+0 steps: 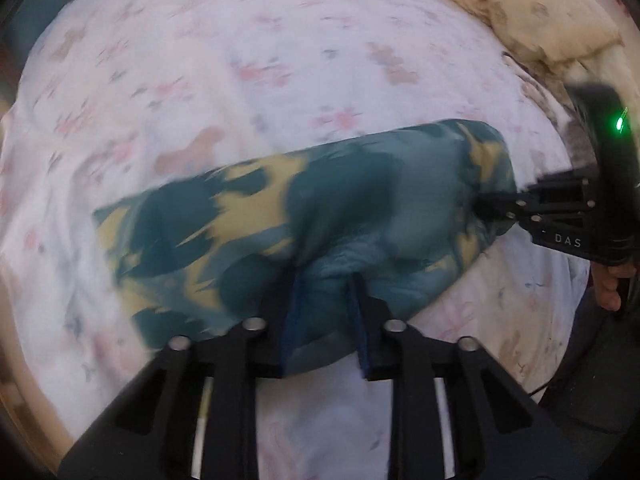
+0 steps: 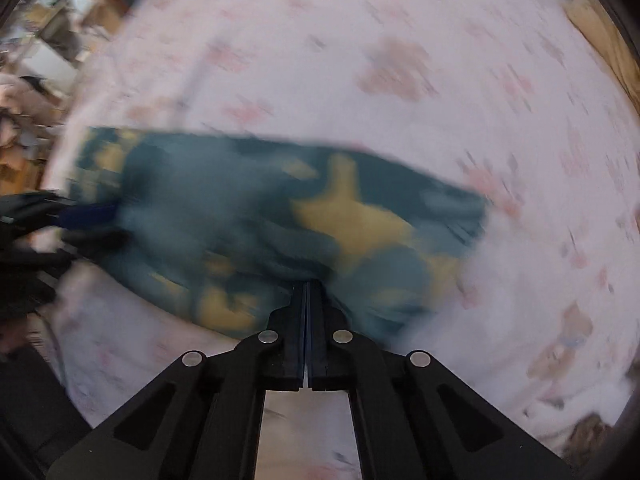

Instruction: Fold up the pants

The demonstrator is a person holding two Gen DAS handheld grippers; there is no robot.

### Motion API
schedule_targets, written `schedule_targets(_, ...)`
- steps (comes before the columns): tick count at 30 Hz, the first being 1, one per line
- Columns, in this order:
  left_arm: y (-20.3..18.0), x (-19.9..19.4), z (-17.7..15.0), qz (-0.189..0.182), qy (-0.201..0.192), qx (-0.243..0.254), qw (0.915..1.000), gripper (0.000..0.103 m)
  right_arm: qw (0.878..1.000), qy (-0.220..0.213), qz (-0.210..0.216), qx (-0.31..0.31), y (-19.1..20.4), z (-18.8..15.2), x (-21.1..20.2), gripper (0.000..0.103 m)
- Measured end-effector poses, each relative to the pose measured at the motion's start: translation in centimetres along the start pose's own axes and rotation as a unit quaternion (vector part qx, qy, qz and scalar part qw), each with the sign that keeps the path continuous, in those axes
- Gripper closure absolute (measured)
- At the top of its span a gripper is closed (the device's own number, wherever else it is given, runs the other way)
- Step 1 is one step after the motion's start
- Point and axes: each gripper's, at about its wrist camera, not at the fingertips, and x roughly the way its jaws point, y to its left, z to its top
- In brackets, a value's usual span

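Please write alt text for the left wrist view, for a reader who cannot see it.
The left gripper pinches a bunched fold of teal and yellow patterned pants lying on a white floral bedsheet. At the right edge, the right gripper meets the pants' far end, a hand holding its handle. A rumpled cream blanket lies at the top right.

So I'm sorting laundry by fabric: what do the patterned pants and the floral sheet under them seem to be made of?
Pants: a thin, soft woven or knit cloth, matte, teal with yellow print; it bunches and puckers where the left gripper pinches it. Floral sheet: light cotton-like cloth, matte, with soft wrinkles. Blur leaves the weave of both open.
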Motion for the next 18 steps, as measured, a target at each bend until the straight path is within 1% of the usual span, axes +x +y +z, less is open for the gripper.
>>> schedule_targets(1,0.7,0.0,-0.1,0.010,0.004,-0.014,0.9998,0.089,1.000,0.005,0.005,0.009,-0.7,-0.3,0.2,0.103)
schedule_targets(2,1.3,0.0,-0.2,0.020,0.006,-0.024,0.9995,0.096,1.000,0.005,0.011,0.016,-1.1,-0.3,0.1,0.103)
schedule_targets(3,2.4,0.0,-0.5,0.028,0.012,-0.046,0.9985,0.100,1.000,0.008,0.008,0.025,-1.5,-0.4,-0.1,0.103)
schedule_targets(4,3.1,-0.1,-0.7,0.027,0.016,-0.059,0.9977,0.102,1.000,0.008,-0.002,0.024,-1.7,-0.5,-0.2,0.103)
schedule_targets(6,4.4,-0.1,-1.4,0.037,0.024,-0.081,0.9958,0.101,0.999,0.016,-0.016,0.030,-2.4,-1.0,-0.3,0.103)
schedule_targets(7,4.9,-0.3,-1.7,0.039,0.027,-0.086,0.9952,0.101,0.999,0.018,-0.032,0.034,-2.9,-1.1,-0.4,0.103)
schedule_targets(8,5.1,-0.5,-1.9,0.053,0.029,-0.087,0.9944,0.101,0.998,0.020,-0.045,0.041,-3.5,-1.3,-0.5,0.103)
schedule_targets(10,6.3,-0.9,-2.5,0.117,0.035,-0.095,0.9879,0.101,0.994,0.037,-0.082,0.062,-5.3,-1.8,-0.3,0.103)
schedule_targets(11,7.1,-1.2,-2.7,0.125,0.035,-0.112,0.9852,0.101,0.992,0.041,-0.084,0.080,-6.5,-2.1,-0.4,0.103)
schedule_targets(12,8.2,-1.8,-2.8,0.118,0.029,-0.149,0.9814,0.100,0.992,0.038,-0.067,0.103,-7.3,-2.2,-0.7,0.103)
schedule_targets(13,9.3,-2.7,-3.0,0.092,0.016,-0.196,0.9762,0.095,0.990,0.024,-0.048,0.130,-8.2,-2.3,-1.7,0.103)
schedule_targets(14,9.9,-3.4,-2.9,0.077,0.005,-0.218,0.9728,0.078,0.989,0.003,-0.044,0.143,-8.7,-2.3,-2.9,0.099)
schedule_targets(15,10.3,-4.2,-2.9,0.067,-0.015,-0.234,0.9699,0.066,0.987,-0.019,-0.040,0.154,-9.1,-2.4,-4.1,0.096)
schedule_targets(16,10.4,-5.2,-2.9,0.067,-0.048,-0.245,0.9661,0.043,0.985,-0.032,-0.035,0.163,-9.4,-2.4,-4.8,0.096)
schedule_targets(17,10.4,-5.5,-2.9,0.066,-0.062,-0.248,0.9644,0.030,0.983,-0.050,-0.018,0.177,-9.8,-2.5,-5.7,0.093)
schedule_targets(18,10.4,-5.9,-3.0,0.054,-0.080,-0.253,0.9626,0.029,0.977,-0.076,0.015,0.196,-10.3,-2.5,-6.6,0.091)
